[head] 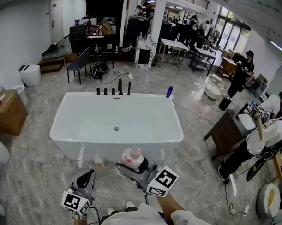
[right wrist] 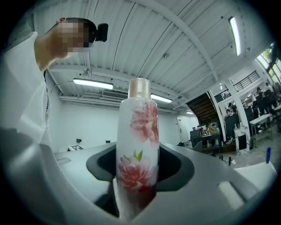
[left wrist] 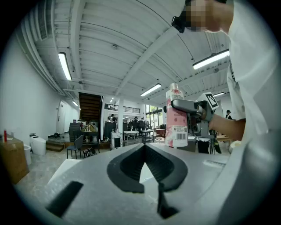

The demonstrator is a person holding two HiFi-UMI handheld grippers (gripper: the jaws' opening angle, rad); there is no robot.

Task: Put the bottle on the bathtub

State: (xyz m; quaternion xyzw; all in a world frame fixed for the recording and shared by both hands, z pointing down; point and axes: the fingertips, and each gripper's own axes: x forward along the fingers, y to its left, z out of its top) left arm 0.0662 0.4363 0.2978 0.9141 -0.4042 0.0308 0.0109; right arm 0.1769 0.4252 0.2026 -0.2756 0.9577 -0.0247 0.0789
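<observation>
The left hand-held gripper (head: 86, 178) hangs low, its jaws closed on nothing, apparently just out of the way. To its right, the right hand-held gripper (head: 131, 169) clamps the flowered bottle (head: 132, 158) upright, just short of the bathtub's (head: 84, 141) near rim, probably so it lands standing.

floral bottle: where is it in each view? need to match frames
Head view: floral bottle bottom centre, in the right gripper, at the bathtub's near side.
Left gripper view: bottle right of centre, upright.
Right gripper view: bottle dead centre, in the claw.
Shared landmark: the bathtub.
</observation>
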